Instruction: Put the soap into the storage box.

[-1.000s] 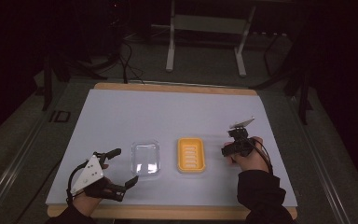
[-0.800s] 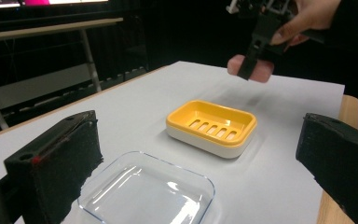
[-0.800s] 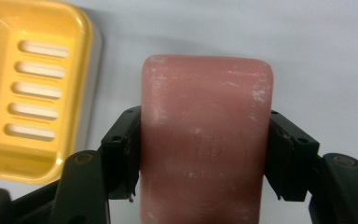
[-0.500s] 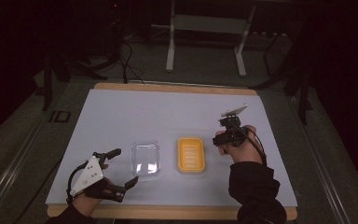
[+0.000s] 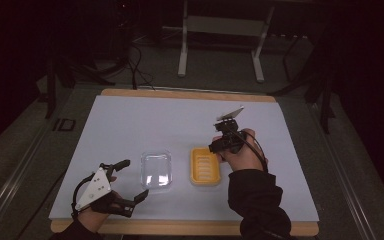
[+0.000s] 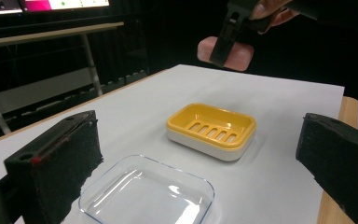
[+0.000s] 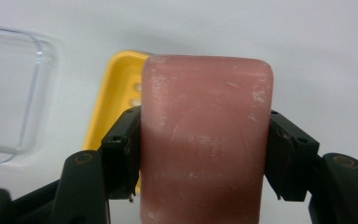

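A pink bar of soap [image 7: 205, 140] stands upright between the jaws of my right gripper [image 7: 205, 144], which is shut on its two sides. That gripper [image 5: 220, 145] hangs in the air just over the right edge of a yellow soap dish [image 5: 205, 166]. The left gripper view has the soap [image 6: 240, 56] raised above the dish [image 6: 212, 128]. My left gripper [image 5: 134, 179] rests at the table's front left, open and holding nothing. A clear plastic tray [image 5: 156, 169] lies in front of its jaws, left of the dish.
White paper [image 5: 145, 125] covers the table, with a wooden edge [image 5: 180, 227] along the front. Dark floor, cables and a metal stand [image 5: 220, 45] lie beyond the far edge.
My right gripper has risen and moved left with the soap, from right of the dish to its right edge. The left gripper has stayed where it was.
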Action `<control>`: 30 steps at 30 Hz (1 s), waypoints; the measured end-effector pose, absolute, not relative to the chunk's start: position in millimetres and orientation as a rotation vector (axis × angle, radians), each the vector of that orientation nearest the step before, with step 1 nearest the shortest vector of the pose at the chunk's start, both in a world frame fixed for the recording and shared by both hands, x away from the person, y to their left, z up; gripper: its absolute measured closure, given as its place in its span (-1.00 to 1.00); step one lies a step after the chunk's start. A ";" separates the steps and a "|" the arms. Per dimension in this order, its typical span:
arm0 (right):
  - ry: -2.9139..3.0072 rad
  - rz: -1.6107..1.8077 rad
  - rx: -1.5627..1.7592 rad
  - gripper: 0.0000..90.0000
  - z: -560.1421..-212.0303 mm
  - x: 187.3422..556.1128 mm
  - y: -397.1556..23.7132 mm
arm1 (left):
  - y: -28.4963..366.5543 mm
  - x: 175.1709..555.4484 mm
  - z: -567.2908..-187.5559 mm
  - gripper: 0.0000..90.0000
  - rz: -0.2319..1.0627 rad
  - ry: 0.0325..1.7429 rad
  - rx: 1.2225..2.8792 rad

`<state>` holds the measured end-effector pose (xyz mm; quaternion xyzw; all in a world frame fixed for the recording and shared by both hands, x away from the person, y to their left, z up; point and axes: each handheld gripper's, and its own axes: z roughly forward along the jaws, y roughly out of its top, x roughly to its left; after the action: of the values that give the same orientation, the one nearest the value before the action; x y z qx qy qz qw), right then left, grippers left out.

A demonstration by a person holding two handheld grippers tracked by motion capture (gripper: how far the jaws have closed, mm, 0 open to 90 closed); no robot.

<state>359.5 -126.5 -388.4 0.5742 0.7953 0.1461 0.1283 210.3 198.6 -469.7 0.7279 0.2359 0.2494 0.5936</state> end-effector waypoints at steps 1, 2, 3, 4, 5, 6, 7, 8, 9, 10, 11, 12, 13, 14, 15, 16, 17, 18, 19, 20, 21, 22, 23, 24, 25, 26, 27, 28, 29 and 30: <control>2.317 0.429 1.670 -0.17 -389.8 359.4 -122.2 | 198.5 210.3 -469.7 -1.00 0.579 0.549 1.692; 2.331 0.425 1.659 -0.17 -391.7 359.4 -118.4 | 198.6 210.2 -469.7 -0.99 0.579 0.549 1.693; 2.343 0.425 1.647 -0.17 -394.3 359.3 -114.8 | 198.6 210.2 -469.7 -1.00 0.578 0.548 1.692; 2.358 0.424 1.646 -0.17 -396.5 359.0 -111.5 | 198.7 210.0 -469.7 -1.00 0.577 0.548 1.691; 2.373 0.427 1.650 -0.17 -399.2 358.8 -109.2 | 198.7 210.0 -469.7 -1.00 0.577 0.547 1.690; 2.384 0.430 1.648 -0.17 -402.2 358.6 -107.0 | 198.7 209.9 -469.6 -0.99 0.575 0.546 1.690; 2.391 0.425 1.649 -0.17 -405.4 358.6 -105.0 | 198.6 210.0 -469.7 -1.00 0.575 0.545 1.691; 2.393 0.425 1.655 -0.17 -408.8 358.8 -102.8 | 198.6 210.0 -469.7 -0.99 0.574 0.545 1.691; 2.396 0.421 1.659 -0.17 -412.0 358.9 -100.3 | 198.5 210.0 -469.6 -0.99 0.574 0.544 1.691; 2.398 0.421 1.659 -0.17 -415.4 359.5 -98.5 | 198.4 209.9 -469.6 -1.00 0.573 0.544 1.690; 2.399 0.420 1.666 -0.17 -418.6 360.0 -96.5 | 198.4 209.7 -469.5 -1.00 0.572 0.544 1.689; 2.394 0.419 1.674 -0.17 -422.1 360.7 -94.9 | 198.4 209.6 -469.5 -0.99 0.572 0.543 1.688; 2.388 0.417 1.686 -0.17 -425.9 361.6 -93.4 | 198.5 209.5 -469.4 -1.00 0.573 0.543 1.689; 2.387 0.413 1.690 -0.17 -428.6 362.3 -92.7 | 198.5 209.6 -469.5 -0.99 0.572 0.543 1.689; 2.380 0.413 1.706 -0.17 -432.3 362.9 -91.5 | 198.4 209.7 -469.5 -0.99 0.571 0.542 1.689; 2.381 0.417 1.718 -0.17 -436.8 363.2 -90.0 | 198.4 209.8 -469.6 -1.00 0.570 0.542 1.689; 2.381 0.424 1.724 -0.17 -439.4 363.4 -89.3 | 198.4 209.8 -469.6 -0.99 0.570 0.541 1.689; 2.374 0.437 1.742 -0.17 -443.6 363.7 -88.3 | 198.3 209.7 -469.6 -0.99 0.570 0.541 1.689; 2.369 0.436 1.746 -0.17 -446.9 363.9 -87.6 | 198.3 209.6 -469.5 -1.00 0.569 0.541 1.690; 2.363 0.443 1.757 -0.17 -450.2 364.1 -87.1 | 198.3 209.5 -469.5 -0.99 0.570 0.540 1.690; 2.360 0.451 1.765 -0.17 -452.6 364.4 -87.1 | 198.3 209.5 -469.6 -1.00 0.570 0.540 1.690; 2.364 0.443 1.775 -0.17 -456.3 364.9 -86.5 | 198.3 209.7 -469.6 -1.00 0.569 0.539 1.690; 2.361 0.441 1.782 -0.17 -458.9 365.1 -86.0 | 198.3 209.8 -469.7 -0.99 0.569 0.539 1.691; 2.361 0.443 1.788 -0.17 -461.0 365.3 -86.1 | 198.3 210.0 -469.7 -1.00 0.569 0.539 1.692; 2.355 0.446 1.797 -0.17 -463.0 365.5 -86.3 | 198.3 210.0 -469.7 -1.00 0.568 0.539 1.693; 2.351 0.442 1.794 -0.17 -465.3 365.5 -86.5 | 198.2 210.0 -469.7 -0.99 0.569 0.539 1.694; 2.350 0.436 1.797 -0.17 -467.2 365.7 -86.8 | 198.1 210.0 -469.8 -0.99 0.569 0.538 1.696; 2.345 0.432 1.810 -0.17 -470.4 366.3 -87.6 | 198.1 209.9 -469.8 -0.99 0.570 0.536 1.697; 2.341 0.424 1.814 -0.17 -473.0 366.7 -88.0 | 198.0 209.9 -469.8 -0.99 0.569 0.536 1.696; 2.338 0.419 1.820 -0.17 -475.4 367.0 -88.4 | 198.1 209.9 -469.8 -0.99 0.568 0.536 1.696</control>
<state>367.0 -88.4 -475.4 0.6064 0.7793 0.1397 0.0744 209.9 198.1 -469.8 0.7301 0.2305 0.2446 0.5949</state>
